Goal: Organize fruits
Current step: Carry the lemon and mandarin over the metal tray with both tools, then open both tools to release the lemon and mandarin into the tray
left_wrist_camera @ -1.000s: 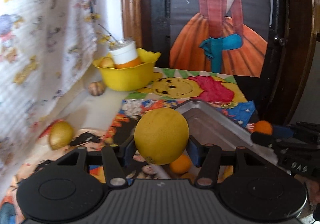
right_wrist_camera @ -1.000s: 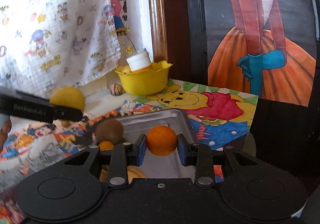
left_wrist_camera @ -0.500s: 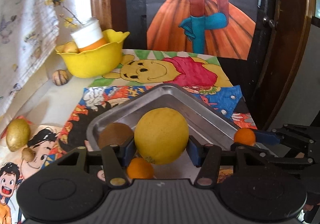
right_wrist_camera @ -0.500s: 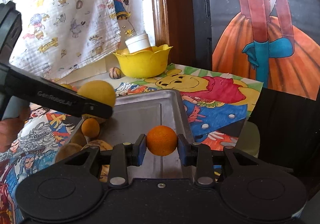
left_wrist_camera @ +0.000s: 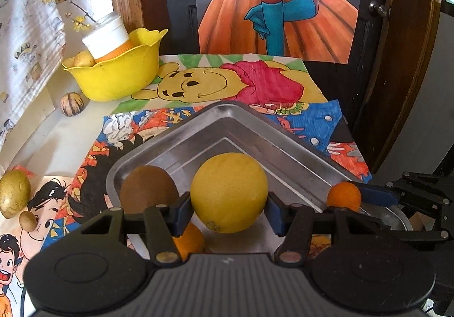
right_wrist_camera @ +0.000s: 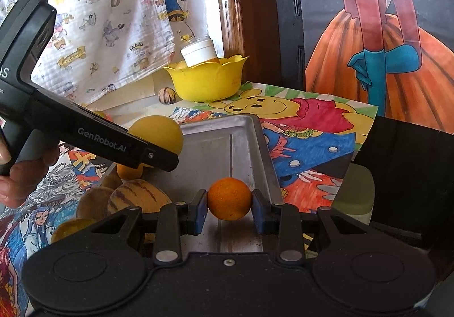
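While both hover over the tray (left_wrist_camera: 283, 144), the left gripper (left_wrist_camera: 229, 210) clamps a lemon (left_wrist_camera: 228, 192) — the right gripper (right_wrist_camera: 229, 207), jaws narrower, an orange (right_wrist_camera: 229, 198).

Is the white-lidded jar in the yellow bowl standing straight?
No, tipped: the jar leans over the yellow bowl rim.

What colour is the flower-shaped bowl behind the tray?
Yellow. The bowl shows best in the left wrist view.

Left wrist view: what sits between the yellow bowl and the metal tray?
Only drawings: the Pooh picture lies between yellow bowl and metal tray.
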`<state>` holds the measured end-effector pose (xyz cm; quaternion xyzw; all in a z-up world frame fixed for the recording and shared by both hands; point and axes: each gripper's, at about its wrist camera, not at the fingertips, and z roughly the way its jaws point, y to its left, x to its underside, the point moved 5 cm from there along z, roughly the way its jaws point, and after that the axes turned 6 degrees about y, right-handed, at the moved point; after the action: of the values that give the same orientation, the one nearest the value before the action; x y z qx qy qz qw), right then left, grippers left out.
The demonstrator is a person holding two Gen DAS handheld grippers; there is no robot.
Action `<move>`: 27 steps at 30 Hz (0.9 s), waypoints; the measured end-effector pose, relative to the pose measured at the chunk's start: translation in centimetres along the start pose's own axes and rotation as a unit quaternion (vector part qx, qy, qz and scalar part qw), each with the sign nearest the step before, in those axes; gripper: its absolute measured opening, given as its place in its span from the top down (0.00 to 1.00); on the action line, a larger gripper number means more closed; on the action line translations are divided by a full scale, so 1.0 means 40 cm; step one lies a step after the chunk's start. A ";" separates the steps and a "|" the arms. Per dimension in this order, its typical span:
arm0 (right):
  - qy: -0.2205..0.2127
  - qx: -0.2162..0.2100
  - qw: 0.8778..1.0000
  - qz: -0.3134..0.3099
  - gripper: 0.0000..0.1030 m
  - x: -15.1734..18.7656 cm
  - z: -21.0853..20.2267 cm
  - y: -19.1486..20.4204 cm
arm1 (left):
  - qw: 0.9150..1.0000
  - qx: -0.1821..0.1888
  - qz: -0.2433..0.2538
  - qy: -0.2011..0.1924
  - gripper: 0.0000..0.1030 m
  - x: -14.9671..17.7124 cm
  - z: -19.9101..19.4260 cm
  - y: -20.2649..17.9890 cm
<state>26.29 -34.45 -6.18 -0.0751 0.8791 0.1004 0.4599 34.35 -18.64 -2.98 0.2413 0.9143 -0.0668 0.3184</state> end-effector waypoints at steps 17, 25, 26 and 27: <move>0.000 0.001 1.000 0.002 0.66 0.008 0.002 -0.001 | 1.000 -0.002 -0.015 0.009 0.42 0.008 0.016 0.005; 0.000 0.003 1.000 0.006 0.65 0.010 -0.002 -0.002 | 1.000 -0.005 -0.020 -0.005 0.40 0.007 -0.001 0.011; 0.000 0.004 1.000 0.007 0.65 0.009 -0.003 0.001 | 1.000 -0.003 -0.020 -0.004 0.40 0.008 -0.002 0.012; 0.000 0.004 1.000 0.007 0.65 0.009 -0.005 0.002 | 1.000 -0.002 -0.020 -0.003 0.40 0.010 -0.003 0.012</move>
<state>25.93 -34.45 -6.34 -0.0671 0.8802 0.0995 0.4592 34.25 -18.04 -3.11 0.2220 0.9182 -0.0721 0.3200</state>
